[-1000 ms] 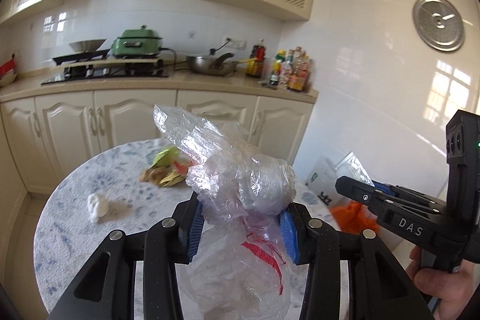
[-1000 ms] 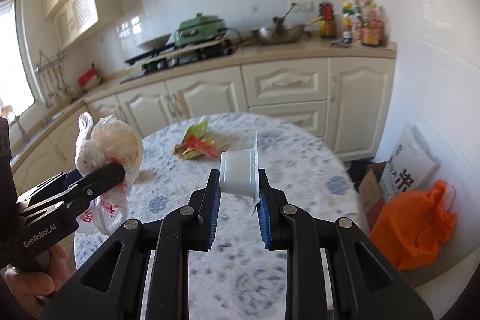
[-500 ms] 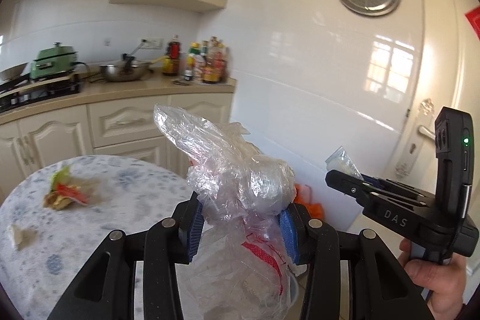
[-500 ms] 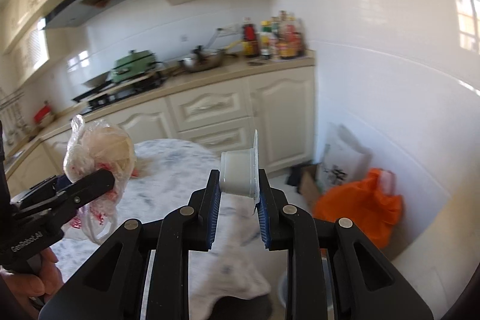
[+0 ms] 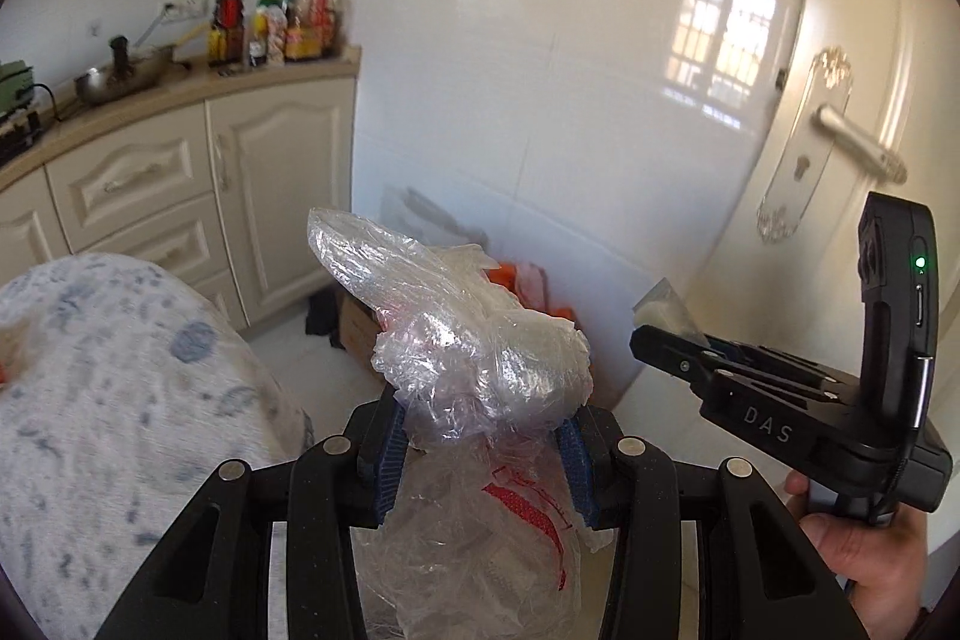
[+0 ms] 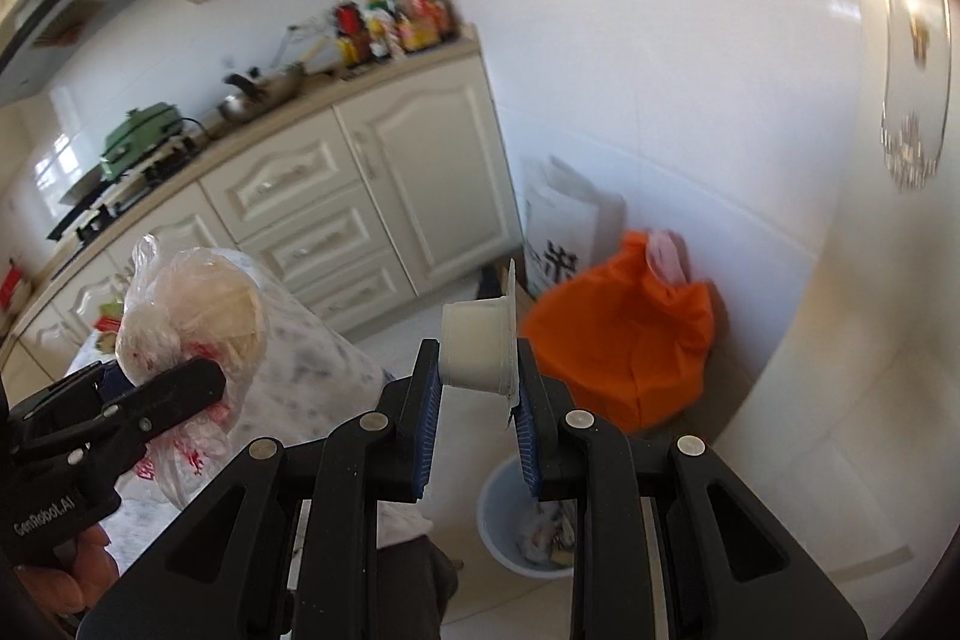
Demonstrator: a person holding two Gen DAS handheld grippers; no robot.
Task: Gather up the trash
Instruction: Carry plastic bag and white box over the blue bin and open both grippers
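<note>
Glossy white wall tiles and cream cabinet doors with raised panels fill the kitchen around you. Your left claw is clamped on a crinkled, clear plastic bag; its knotted top bulges above the blue ribbed pads, and the rest, printed with red marks, hangs below. Seen from the right wrist, that bag holds something rounded and pale, though what it is cannot be made out. Your right claw grips a small white plastic cup, lying on its side, smooth-walled, with a thin peeled lid standing up at its rim. Below that claw, on the pale tiled floor, sits a round light-blue bin with crumpled wrappers inside. Just beyond it slumps a soft orange bag, with a white printed sack leaning on the wall behind. To your left is the round desk, covered in a white cloth with blurred blue blotches.
</note>
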